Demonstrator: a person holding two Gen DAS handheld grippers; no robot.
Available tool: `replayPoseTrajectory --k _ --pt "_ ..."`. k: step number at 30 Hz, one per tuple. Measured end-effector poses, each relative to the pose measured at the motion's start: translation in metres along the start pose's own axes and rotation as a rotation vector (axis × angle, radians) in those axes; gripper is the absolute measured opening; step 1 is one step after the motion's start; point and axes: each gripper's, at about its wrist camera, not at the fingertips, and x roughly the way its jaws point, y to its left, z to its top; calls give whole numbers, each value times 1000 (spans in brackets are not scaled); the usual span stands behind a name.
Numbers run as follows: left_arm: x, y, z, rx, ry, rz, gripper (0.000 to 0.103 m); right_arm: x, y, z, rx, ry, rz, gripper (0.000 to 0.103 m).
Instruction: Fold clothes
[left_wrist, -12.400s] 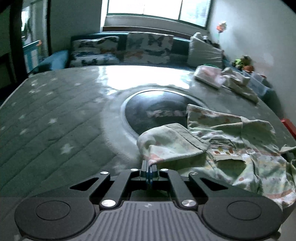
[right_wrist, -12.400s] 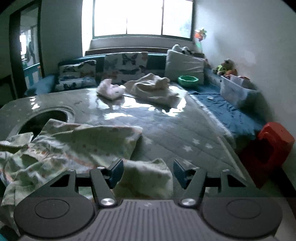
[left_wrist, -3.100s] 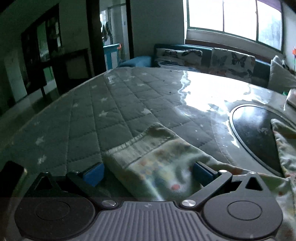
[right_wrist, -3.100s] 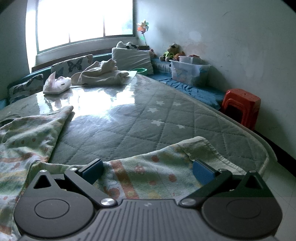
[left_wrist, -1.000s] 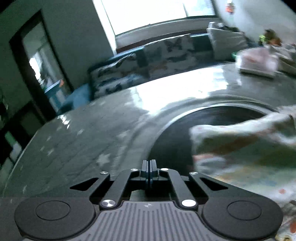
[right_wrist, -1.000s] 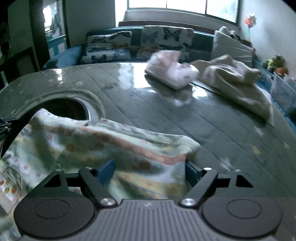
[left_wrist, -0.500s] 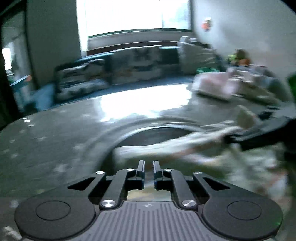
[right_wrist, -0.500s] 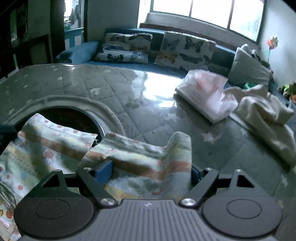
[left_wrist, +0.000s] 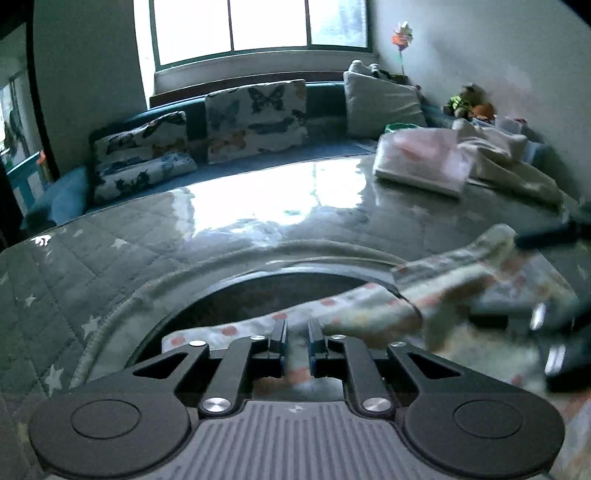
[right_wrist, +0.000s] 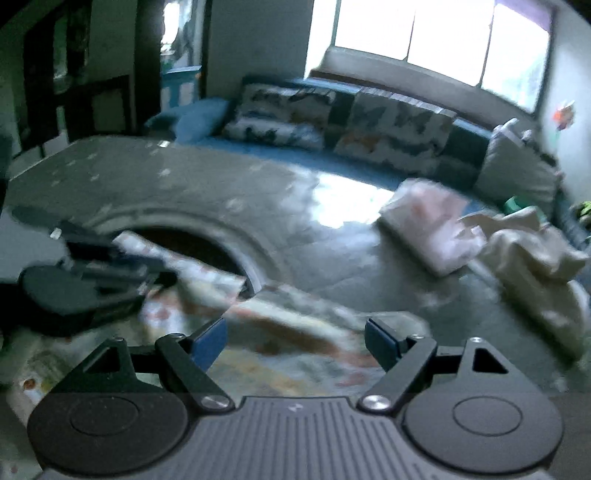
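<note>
**Two grippers over a patterned garment on a quilted table**

The left gripper (left_wrist: 295, 341) hovers low over a pale garment (left_wrist: 369, 314) printed with small red dots. Its two blue-padded fingers stand a narrow gap apart, slightly parted, with nothing pinched between them. The cloth lies just beyond and under the fingertips.

The right gripper (right_wrist: 295, 341) has its fingers spread wide. The garment (right_wrist: 295, 343) lies in a loose fold between and below them, and neither pad clearly touches it. The picture is blurred.

The garment rests on a grey quilted table (left_wrist: 92, 266) dotted with stars, and partly covers a dark round inset (left_wrist: 258, 291) in the middle.

At the table's far right sit a folded pink-white cloth (left_wrist: 421, 162) and, just beside it, a crumpled cream cloth (left_wrist: 517, 166).

Behind the table runs a blue bench with butterfly cushions (left_wrist: 255, 118). A green bowl (left_wrist: 400, 127) sits on it; its contents cannot be seen.
</note>
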Motion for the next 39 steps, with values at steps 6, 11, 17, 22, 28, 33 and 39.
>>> replayPoseTrajectory --k 6,11,17,22,28,33,39 --pt "-2 15 1 -70 1 -29 24 33 3 0 30 29 31 84" --pt "-29 13 -6 -76 -11 -71 28 51 -6 11 71 17 11 88" --pt "-64 -14 -33 0 15 -178 37 47 -7 17 72 31 35 86" --pt "-82 -26 -51 -5 38 -241 43 28 9 12 13 39 139 86" --pt "-91 -37 -66 9 43 -254 55 43 25 14 -27 47 166 87" --pt "-92 -41 -70 3 36 -254 73 56 27 22 -9 36 151 92" --pt "-93 -51 -77 27 25 -242 99 51 28 29 -26 47 136 94"
